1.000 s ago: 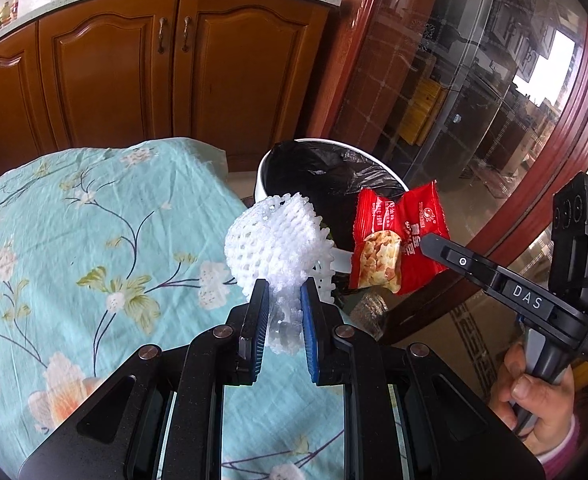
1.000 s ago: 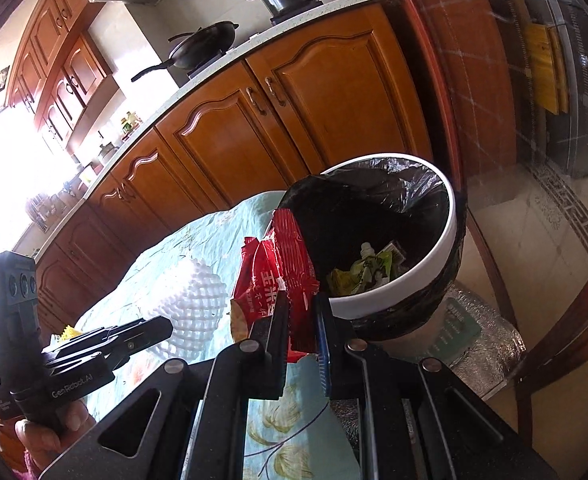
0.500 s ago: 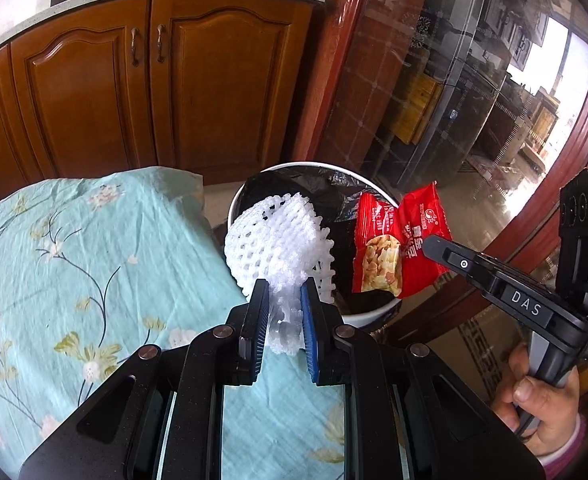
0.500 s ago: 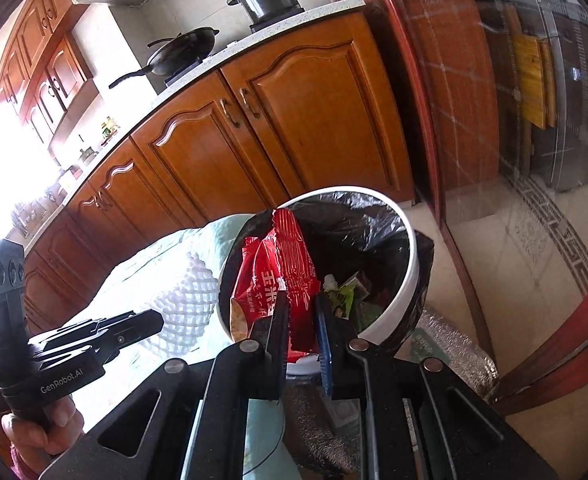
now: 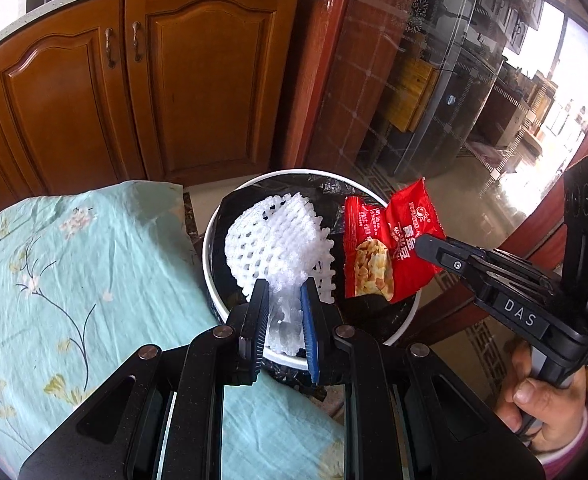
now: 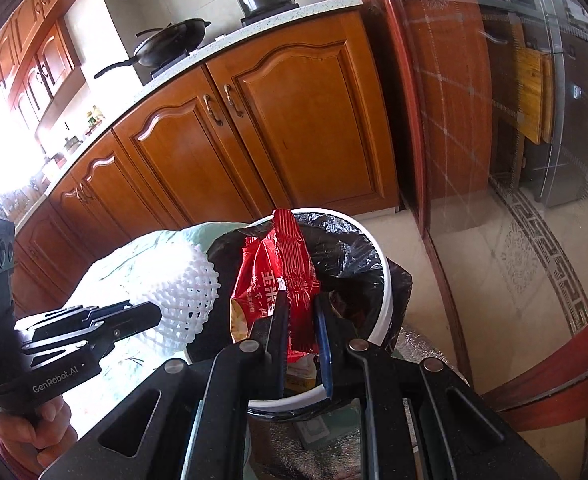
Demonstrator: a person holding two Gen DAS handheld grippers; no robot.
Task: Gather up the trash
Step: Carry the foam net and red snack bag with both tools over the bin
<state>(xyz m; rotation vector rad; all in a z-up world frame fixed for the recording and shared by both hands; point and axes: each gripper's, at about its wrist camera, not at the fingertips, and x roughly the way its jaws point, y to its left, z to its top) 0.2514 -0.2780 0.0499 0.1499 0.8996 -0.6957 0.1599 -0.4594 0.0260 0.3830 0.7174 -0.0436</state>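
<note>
Left hand-held gripper (image 5: 285, 294) and right hand-held gripper (image 6: 298, 307) both clamped, held side by side.

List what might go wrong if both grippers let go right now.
1. The white foam net is light and bulky; released by the left gripper, it may catch the bin's rim near the tablecloth rather than drop in.
2. The red snack wrapper, held by the right gripper, might snag the black liner.

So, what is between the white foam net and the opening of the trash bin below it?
Nothing: in the left wrist view the foam net, held by the left tool, hangs over the bin with only open air above the black liner.
</note>
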